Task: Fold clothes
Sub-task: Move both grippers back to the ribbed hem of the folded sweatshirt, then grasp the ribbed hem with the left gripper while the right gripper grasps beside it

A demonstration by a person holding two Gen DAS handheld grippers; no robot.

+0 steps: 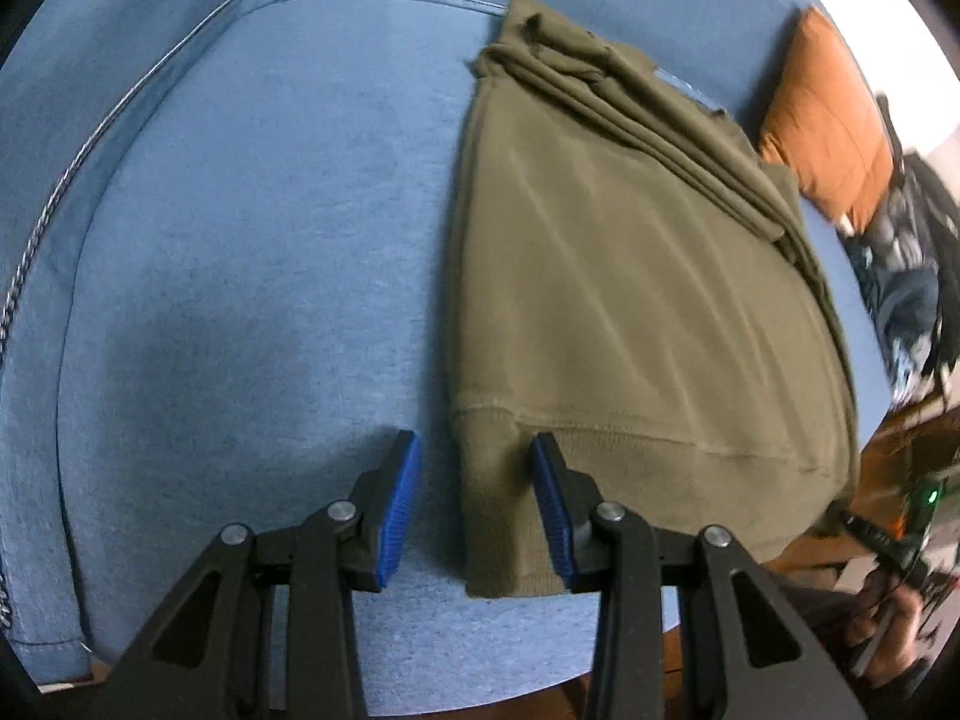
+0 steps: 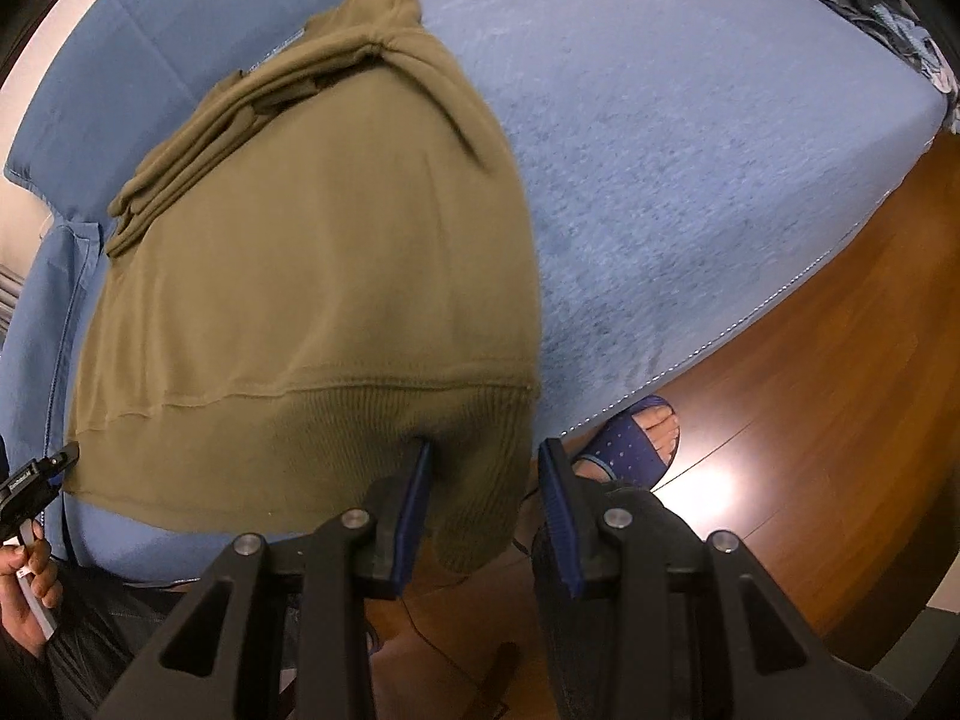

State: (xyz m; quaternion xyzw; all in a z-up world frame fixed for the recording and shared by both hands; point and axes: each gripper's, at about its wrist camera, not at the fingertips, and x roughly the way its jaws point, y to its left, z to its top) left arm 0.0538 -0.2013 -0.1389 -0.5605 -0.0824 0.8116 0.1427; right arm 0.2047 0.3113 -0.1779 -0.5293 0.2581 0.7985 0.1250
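Nearest my left camera, the left gripper [image 1: 474, 504] stood with its 2 blue pads apart, straddling the near left corner of the sweatshirt's [image 1: 630, 300] ribbed hem [image 1: 498, 516]; nothing was clamped yet, and I could not tell whether the right-hand pad touched the fabric. In my right camera, the right gripper [image 2: 486, 510] was likewise spread wide around the hem's other corner [image 2: 474, 510], which drooped over the bed's edge; its left pad pressed against the rib, its right pad hung clear. The sweatshirt lay on the blue bed [image 1: 240, 240], already narrowed lengthwise, with its sleeves [image 1: 630, 102] bunched in folds across the far end; an orange pillow [image 1: 822, 114] sat beyond it. I judged the side folds done; what remained was pinching both hem corners and carrying them up toward the collar, then smoothing.
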